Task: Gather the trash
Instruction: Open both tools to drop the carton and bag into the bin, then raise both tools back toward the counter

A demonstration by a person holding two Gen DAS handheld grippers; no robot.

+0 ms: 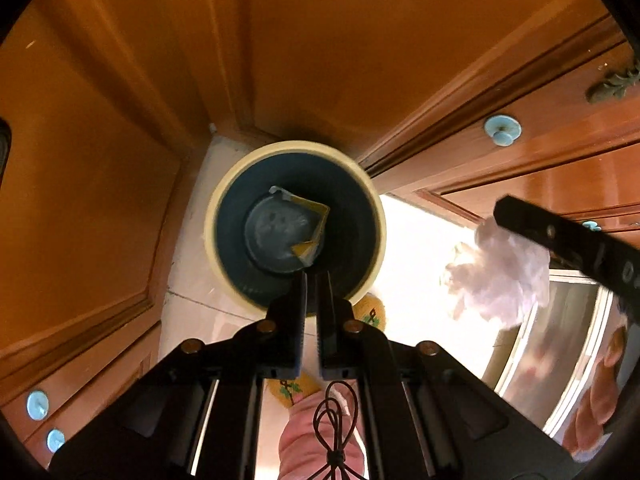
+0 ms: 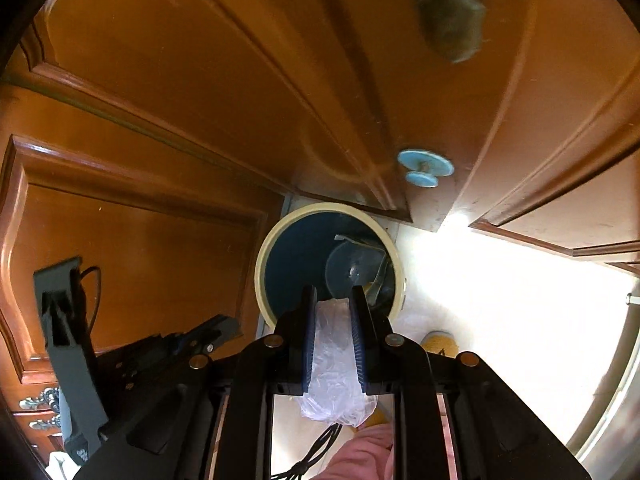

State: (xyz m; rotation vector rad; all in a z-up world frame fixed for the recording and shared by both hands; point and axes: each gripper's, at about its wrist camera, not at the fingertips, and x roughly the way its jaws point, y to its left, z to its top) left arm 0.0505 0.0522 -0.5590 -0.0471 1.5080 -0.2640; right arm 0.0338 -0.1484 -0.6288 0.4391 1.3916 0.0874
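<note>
A round bin with a cream rim and dark blue inside stands on the floor below both grippers. A yellow packet and a clear round lid lie at its bottom. My left gripper hangs over the bin's near rim, shut, with nothing between its pads. My right gripper is shut on a crumpled clear plastic bag, just short of the bin's rim. In the left wrist view the same plastic wad hangs beside the bin under a right finger.
Brown wooden cabinet doors with pale blue knobs close in around the bin on three sides. A sunlit tiled floor lies to the right. Yellow slippers and a pink trouser leg are right behind the grippers.
</note>
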